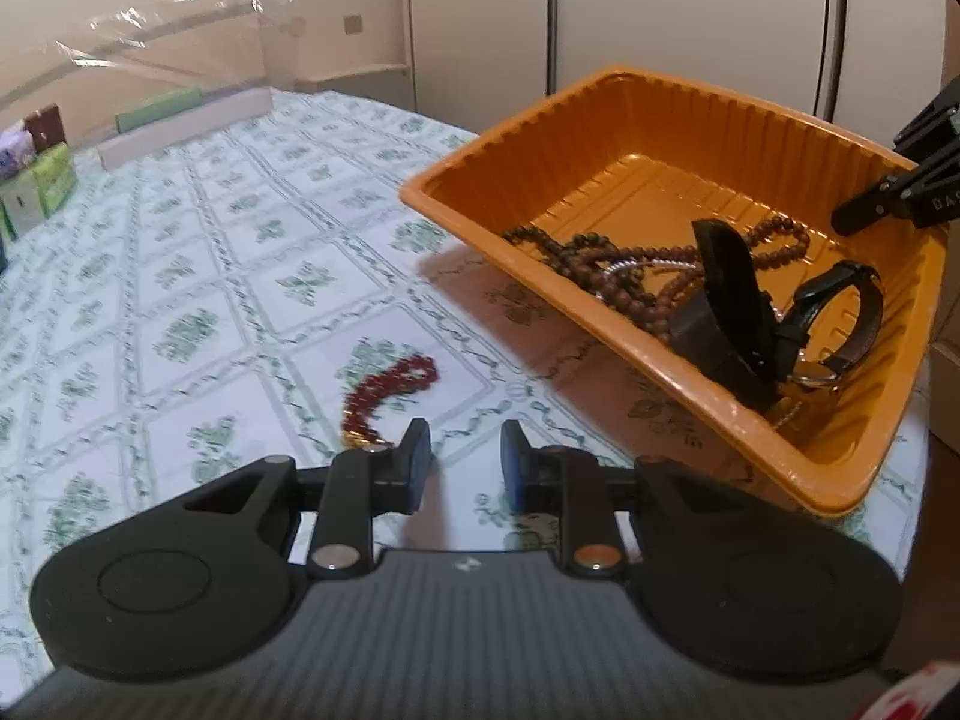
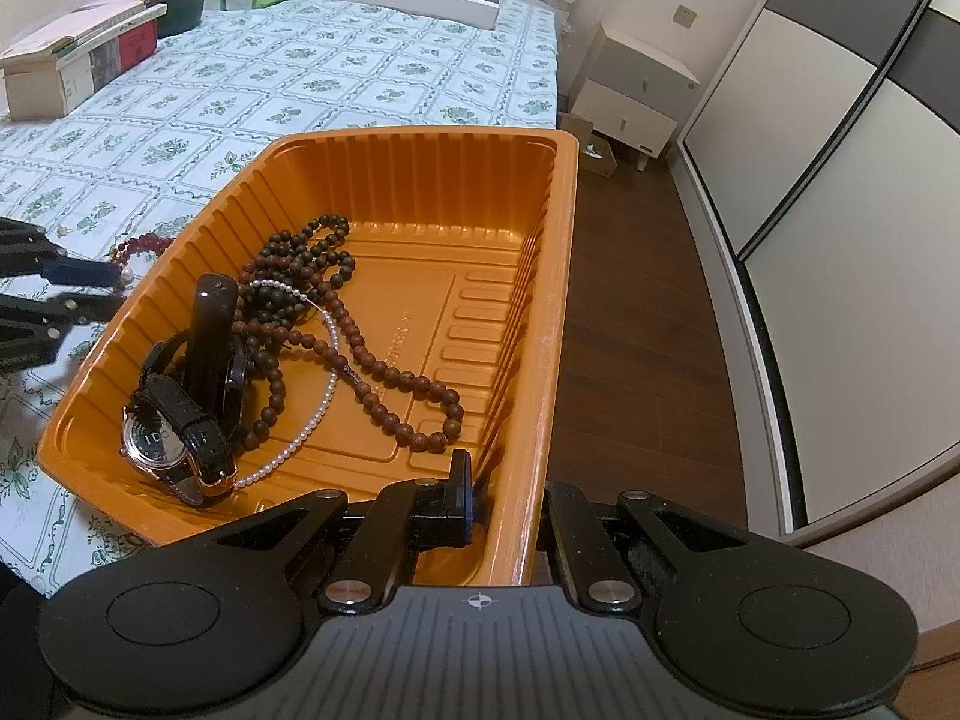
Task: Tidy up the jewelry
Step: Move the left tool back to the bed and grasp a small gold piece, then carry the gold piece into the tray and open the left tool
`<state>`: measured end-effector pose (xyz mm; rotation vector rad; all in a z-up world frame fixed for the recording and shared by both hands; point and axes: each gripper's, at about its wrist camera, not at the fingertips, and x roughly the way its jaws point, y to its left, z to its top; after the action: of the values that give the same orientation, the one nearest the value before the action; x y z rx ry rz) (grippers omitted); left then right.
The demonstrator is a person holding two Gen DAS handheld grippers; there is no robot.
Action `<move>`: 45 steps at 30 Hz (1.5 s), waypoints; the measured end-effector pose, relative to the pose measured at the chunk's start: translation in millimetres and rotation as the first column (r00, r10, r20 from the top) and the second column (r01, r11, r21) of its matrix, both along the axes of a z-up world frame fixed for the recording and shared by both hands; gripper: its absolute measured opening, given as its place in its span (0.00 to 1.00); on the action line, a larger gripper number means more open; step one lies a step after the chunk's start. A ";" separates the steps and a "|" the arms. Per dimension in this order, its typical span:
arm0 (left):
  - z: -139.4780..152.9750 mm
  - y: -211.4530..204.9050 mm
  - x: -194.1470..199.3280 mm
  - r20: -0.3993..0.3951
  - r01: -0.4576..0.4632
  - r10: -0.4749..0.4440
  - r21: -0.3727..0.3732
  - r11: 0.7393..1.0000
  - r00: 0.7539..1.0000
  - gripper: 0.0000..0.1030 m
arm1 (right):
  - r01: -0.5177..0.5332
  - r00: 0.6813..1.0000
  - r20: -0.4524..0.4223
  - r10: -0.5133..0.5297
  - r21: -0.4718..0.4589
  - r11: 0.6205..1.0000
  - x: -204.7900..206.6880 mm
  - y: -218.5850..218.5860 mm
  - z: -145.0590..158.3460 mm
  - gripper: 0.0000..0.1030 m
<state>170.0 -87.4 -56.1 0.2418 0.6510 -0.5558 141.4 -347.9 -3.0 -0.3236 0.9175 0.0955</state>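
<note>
My right tool (image 2: 504,498) is clamped on the near wall of the orange tray (image 2: 420,156): one finger (image 2: 459,489) stands inside the wall, while the other lies outside it and its tip is hidden behind the rim. The tray is tilted, its near end raised off the patterned worktop (image 1: 180,252), and part of it juts past the worktop's edge over the wooden floor (image 2: 636,324).

Heaped at the tray's lower end are brown bead strings (image 2: 312,276), a thin pearl strand (image 2: 312,414), a white-faced watch (image 2: 156,444) on a black strap, and a second black watch (image 2: 222,348) whose dial is hidden.

My left tool (image 1: 465,456) hangs over the worktop with its fingers a narrow gap apart and nothing between them. Just beyond its left finger lies a red bead bracelet (image 1: 390,390), blurred in the left wrist view and partly covered by the tray wall in the right wrist view. Whether the finger touches the bracelet cannot be made out.
</note>
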 end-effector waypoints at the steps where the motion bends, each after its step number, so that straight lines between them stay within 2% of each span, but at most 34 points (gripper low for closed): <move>1: 0.3 1.2 -0.5 0.009 -0.001 0.001 0.006 1.000 1.000 0.22 | 0.000 1.000 0.000 0.000 0.000 1.000 0.0 0.1 0.0 0.05; 11: 1.9 1.9 11.6 0.031 -0.021 0.021 0.011 1.000 0.999 0.22 | 0.001 1.000 -0.003 -0.001 0.000 1.000 0.2 0.0 -0.5 0.05; 23: -8.2 -3.7 17.0 -0.005 0.013 -0.013 0.058 0.998 1.000 0.21 | 0.000 1.000 -0.003 0.000 0.000 1.000 0.6 -0.2 -0.7 0.05; 25: -7.8 -2.9 17.0 -0.012 0.012 -0.011 0.055 0.998 1.000 0.10 | 0.001 1.000 -0.003 -0.001 0.000 1.000 0.4 -0.4 -0.4 0.05; 32: -1.3 -4.2 7.0 0.014 0.043 -0.044 0.079 0.996 0.999 0.09 | 0.001 1.000 -0.002 -0.001 0.000 1.000 0.6 -0.2 -0.5 0.05; 37: 17.4 -4.2 -3.7 0.038 0.065 -0.067 0.054 0.996 0.997 0.09 | 0.001 1.000 -0.002 -0.001 0.000 1.000 0.4 -0.5 -0.5 0.05; 45: 50.0 -22.7 -18.6 0.046 0.144 -0.142 -0.042 0.989 0.989 0.09 | 0.001 1.000 -0.001 -0.001 0.000 1.000 0.1 -0.7 0.5 0.05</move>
<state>151.4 -110.1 -6.1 0.2586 0.5812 -0.7001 141.5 -348.6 -2.5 -0.3230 0.9190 0.0943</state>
